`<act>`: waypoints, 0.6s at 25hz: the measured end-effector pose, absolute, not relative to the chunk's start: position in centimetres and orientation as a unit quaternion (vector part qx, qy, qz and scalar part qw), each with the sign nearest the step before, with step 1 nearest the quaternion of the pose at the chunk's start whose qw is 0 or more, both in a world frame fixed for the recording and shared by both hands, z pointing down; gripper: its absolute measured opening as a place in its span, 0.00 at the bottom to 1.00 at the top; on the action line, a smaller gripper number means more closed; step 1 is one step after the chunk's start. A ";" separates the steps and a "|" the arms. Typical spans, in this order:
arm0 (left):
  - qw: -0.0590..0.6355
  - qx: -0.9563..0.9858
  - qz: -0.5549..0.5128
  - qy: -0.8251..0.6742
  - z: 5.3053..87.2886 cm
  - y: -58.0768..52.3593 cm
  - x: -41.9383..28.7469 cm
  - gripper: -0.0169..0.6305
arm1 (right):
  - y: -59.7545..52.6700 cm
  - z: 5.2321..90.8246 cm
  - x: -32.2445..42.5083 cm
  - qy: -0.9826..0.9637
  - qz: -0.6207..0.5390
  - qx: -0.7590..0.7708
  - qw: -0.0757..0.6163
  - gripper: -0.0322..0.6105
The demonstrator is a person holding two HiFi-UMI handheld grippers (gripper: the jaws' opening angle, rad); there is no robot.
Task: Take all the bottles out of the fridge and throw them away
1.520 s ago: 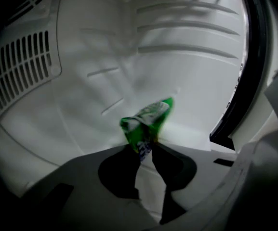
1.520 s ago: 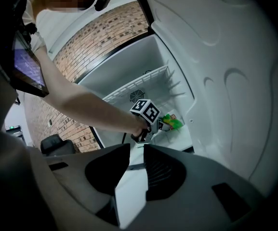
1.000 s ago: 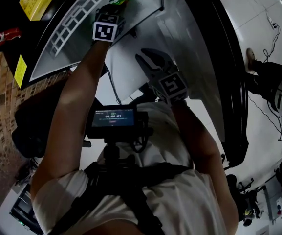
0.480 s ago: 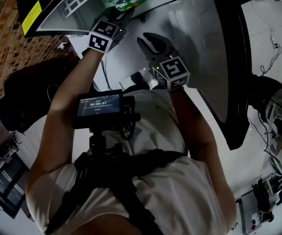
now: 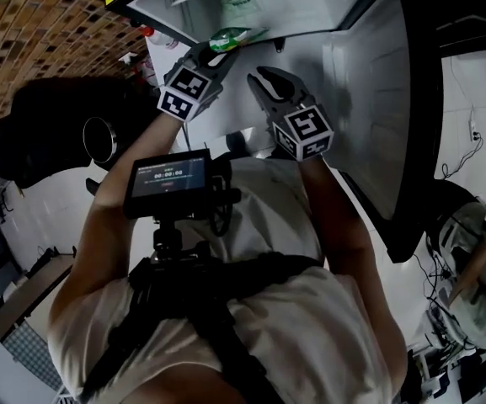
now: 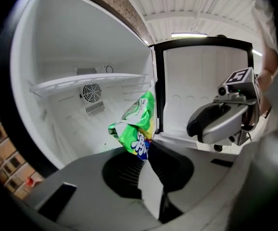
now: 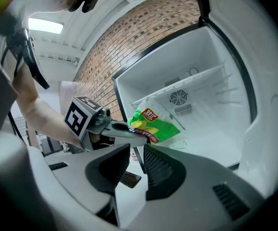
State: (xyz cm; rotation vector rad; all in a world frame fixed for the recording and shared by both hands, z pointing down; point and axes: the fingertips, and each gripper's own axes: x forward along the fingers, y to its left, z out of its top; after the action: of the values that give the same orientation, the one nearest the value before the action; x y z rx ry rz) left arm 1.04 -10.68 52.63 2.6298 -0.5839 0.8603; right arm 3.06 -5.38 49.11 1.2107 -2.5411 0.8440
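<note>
The left gripper (image 6: 146,154) has its fingers nearly together, pinched on the lower corner of a crumpled green packet (image 6: 138,126) with blue and white lettering. The rest of the packet sticks up and out past the fingertips. From what shows, I cannot tell whether it is a bag or a crushed bottle. Beyond those fingers stands the open fridge (image 6: 66,42), its white inside lit, with a shelf (image 6: 81,84) and a round fan grille (image 6: 91,91) on the back wall behind the packet.

The right gripper (image 7: 136,154) holds its fingers about half apart, and nothing is between them. In the head view it is just to the right of the left fingers, close to the packet but apart from it. The fridge door (image 5: 369,99) stands swung open on the far side of the right fingers.
</note>
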 end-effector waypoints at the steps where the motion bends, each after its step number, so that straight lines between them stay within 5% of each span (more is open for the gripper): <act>1: 0.158 0.918 0.301 -0.203 52.7 -10.2 0.8 0.09 | -5.3 49.1 3.1 -0.860 0.287 0.409 0.102 0.20; 15: 0.142 0.933 0.293 -0.151 51.3 -7.4 2.8 0.09 | -5.5 47.4 8.3 -0.829 0.264 0.483 0.099 0.20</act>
State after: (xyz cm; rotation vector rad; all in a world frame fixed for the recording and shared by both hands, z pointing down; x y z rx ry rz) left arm 2.84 -7.35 51.30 2.6927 -0.4347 0.8464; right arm 8.34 -5.53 47.41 1.4281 -2.4528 0.7801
